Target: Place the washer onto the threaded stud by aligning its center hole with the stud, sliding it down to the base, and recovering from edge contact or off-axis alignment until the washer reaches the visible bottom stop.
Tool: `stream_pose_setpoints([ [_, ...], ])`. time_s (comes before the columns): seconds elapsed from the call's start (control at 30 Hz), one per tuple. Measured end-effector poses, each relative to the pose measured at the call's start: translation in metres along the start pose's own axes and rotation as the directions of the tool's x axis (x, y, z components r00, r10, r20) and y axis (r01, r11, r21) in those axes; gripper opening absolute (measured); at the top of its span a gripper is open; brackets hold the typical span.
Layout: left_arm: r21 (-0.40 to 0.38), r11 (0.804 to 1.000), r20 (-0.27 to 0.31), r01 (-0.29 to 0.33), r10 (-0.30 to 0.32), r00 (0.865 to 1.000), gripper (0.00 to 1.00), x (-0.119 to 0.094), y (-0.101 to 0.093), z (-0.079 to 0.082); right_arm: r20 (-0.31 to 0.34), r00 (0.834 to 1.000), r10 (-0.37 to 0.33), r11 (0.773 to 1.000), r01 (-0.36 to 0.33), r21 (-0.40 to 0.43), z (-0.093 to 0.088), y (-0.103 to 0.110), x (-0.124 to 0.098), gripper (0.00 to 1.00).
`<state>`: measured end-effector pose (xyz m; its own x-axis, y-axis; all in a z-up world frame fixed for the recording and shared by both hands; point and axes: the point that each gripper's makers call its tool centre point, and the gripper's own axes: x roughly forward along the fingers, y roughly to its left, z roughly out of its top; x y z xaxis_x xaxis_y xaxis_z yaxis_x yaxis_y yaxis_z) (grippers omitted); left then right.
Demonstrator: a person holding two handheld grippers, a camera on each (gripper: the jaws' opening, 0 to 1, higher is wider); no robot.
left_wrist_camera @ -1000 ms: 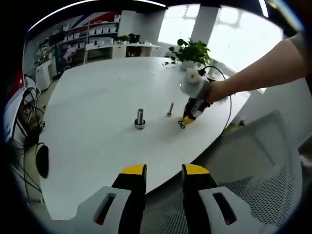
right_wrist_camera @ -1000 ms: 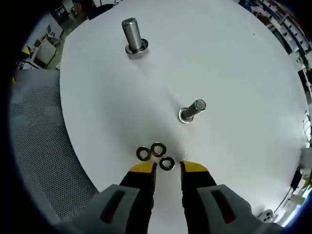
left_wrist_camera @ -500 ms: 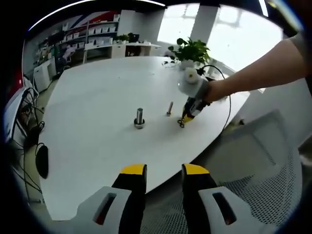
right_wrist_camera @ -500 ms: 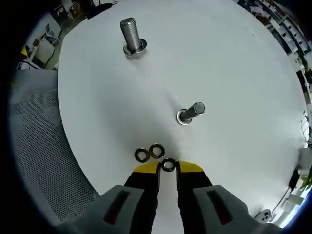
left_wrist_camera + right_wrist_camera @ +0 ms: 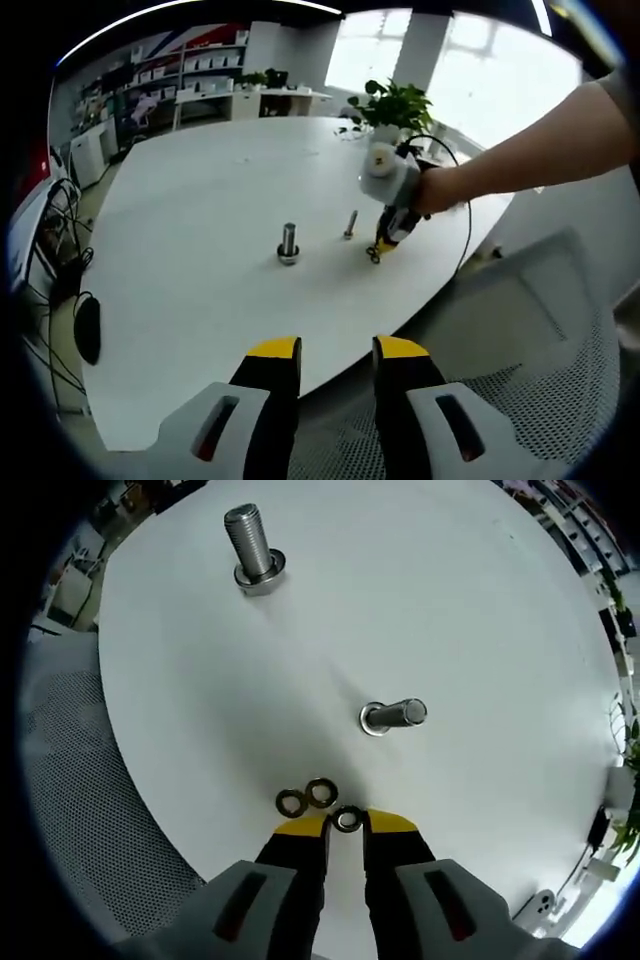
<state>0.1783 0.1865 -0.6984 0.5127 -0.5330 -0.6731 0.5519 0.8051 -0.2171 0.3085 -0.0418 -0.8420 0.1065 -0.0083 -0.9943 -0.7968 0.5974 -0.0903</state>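
Note:
In the right gripper view my right gripper (image 5: 345, 823) has its yellow-tipped jaws closed in on one dark ring washer (image 5: 346, 819) lying on the white table (image 5: 470, 610). Two more washers (image 5: 292, 802) (image 5: 321, 792) lie touching each other just left of it. Beyond them stands a slim threaded stud (image 5: 392, 716), and farther off a thick threaded stud (image 5: 252, 552) on its base. The left gripper view shows my left gripper (image 5: 337, 350) open and holding nothing, off the table's near edge. There the right gripper (image 5: 385, 245) sits low beside the slim stud (image 5: 350, 222), with the thick stud (image 5: 288, 243) to its left.
A grey mesh chair (image 5: 520, 400) stands under my left gripper, and its seat (image 5: 80, 780) borders the table edge. A potted plant (image 5: 392, 105) and a black cable (image 5: 462, 190) are at the table's far side. A person's arm (image 5: 540, 150) reaches in from the right.
My right gripper's jaws have closed in around one washer, and its view has since tilted a little. The left gripper has stayed still.

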Motion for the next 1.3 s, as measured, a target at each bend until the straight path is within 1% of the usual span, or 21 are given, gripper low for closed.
stream_pose_setpoints([
  [0.03, 0.001, 1.000, 0.001, 0.001, -0.001, 1.000, 0.27, 0.000, 0.000, 0.000, 0.012, 1.000, 0.001, 1.000, -0.001, 0.016, 0.000, 0.000, 0.000, 0.15],
  [0.2, 0.002, 1.000, 0.006, 0.005, -0.005, 1.000, 0.27, 0.000, -0.001, 0.001, 0.030, 1.000, -0.008, 0.999, 0.007, 0.035, 0.000, 0.000, 0.001, 0.15],
  [0.23, 0.002, 1.000, 0.006, 0.005, -0.005, 1.000, 0.27, 0.000, -0.001, 0.001, 0.038, 0.999, -0.010, 0.999, 0.009, 0.045, 0.000, 0.000, 0.000, 0.14],
  [0.27, 0.002, 1.000, 0.007, 0.005, -0.005, 1.000, 0.27, 0.000, 0.000, 0.001, 0.062, 0.998, -0.020, 0.998, 0.016, 0.056, 0.003, 0.002, 0.002, 0.14],
  [0.3, 0.001, 1.000, 0.009, 0.005, -0.005, 1.000, 0.27, -0.001, 0.000, 0.001, 0.047, 0.999, -0.014, 0.999, 0.012, 0.039, 0.000, 0.003, 0.001, 0.14],
  [0.37, 0.000, 1.000, 0.010, 0.006, -0.006, 1.000, 0.27, -0.001, 0.000, 0.001, 0.061, 0.998, -0.019, 1.000, 0.018, 0.019, 0.001, 0.004, 0.001, 0.14],
  [0.53, 0.004, 1.000, 0.009, 0.008, -0.008, 1.000, 0.27, -0.001, -0.001, 0.001, 0.070, 0.997, -0.009, 0.999, 0.006, 0.047, 0.001, 0.003, 0.000, 0.14],
  [0.67, 0.004, 1.000, 0.009, 0.008, -0.008, 1.000, 0.27, -0.001, -0.001, 0.001, 0.066, 0.998, -0.019, 1.000, 0.017, 0.024, 0.001, 0.003, 0.001, 0.14],
  [0.7, 0.003, 1.000, 0.010, 0.008, -0.008, 1.000, 0.27, -0.001, -0.001, 0.001, 0.071, 0.997, -0.024, 1.000, 0.023, 0.007, 0.001, 0.003, 0.000, 0.14],
  [0.77, 0.003, 1.000, 0.010, 0.008, -0.008, 1.000, 0.27, -0.001, -0.001, 0.001, 0.079, 0.996, -0.028, 1.000, 0.028, 0.001, 0.000, 0.003, 0.000, 0.14],
  [0.87, 0.003, 1.000, 0.009, 0.009, -0.009, 1.000, 0.27, -0.001, -0.001, 0.001, 0.093, 0.995, -0.031, 0.999, 0.028, 0.028, -0.001, 0.001, -0.001, 0.14],
  [0.97, 0.003, 1.000, 0.007, 0.008, -0.008, 1.000, 0.27, -0.001, -0.001, 0.001, 0.067, 0.998, -0.007, 0.997, 0.002, 0.072, -0.008, 0.003, -0.001, 0.14],
  [1.07, 0.006, 1.000, 0.005, 0.007, -0.007, 1.000, 0.27, -0.001, -0.001, 0.001, 0.079, 0.997, -0.010, 0.995, 0.003, 0.096, -0.012, 0.001, -0.005, 0.14],
  [1.3, 0.004, 1.000, 0.007, 0.005, -0.005, 1.000, 0.26, -0.001, 0.000, 0.001, 0.103, 0.994, -0.024, 0.995, 0.014, 0.096, -0.013, -0.008, -0.015, 0.14],
])
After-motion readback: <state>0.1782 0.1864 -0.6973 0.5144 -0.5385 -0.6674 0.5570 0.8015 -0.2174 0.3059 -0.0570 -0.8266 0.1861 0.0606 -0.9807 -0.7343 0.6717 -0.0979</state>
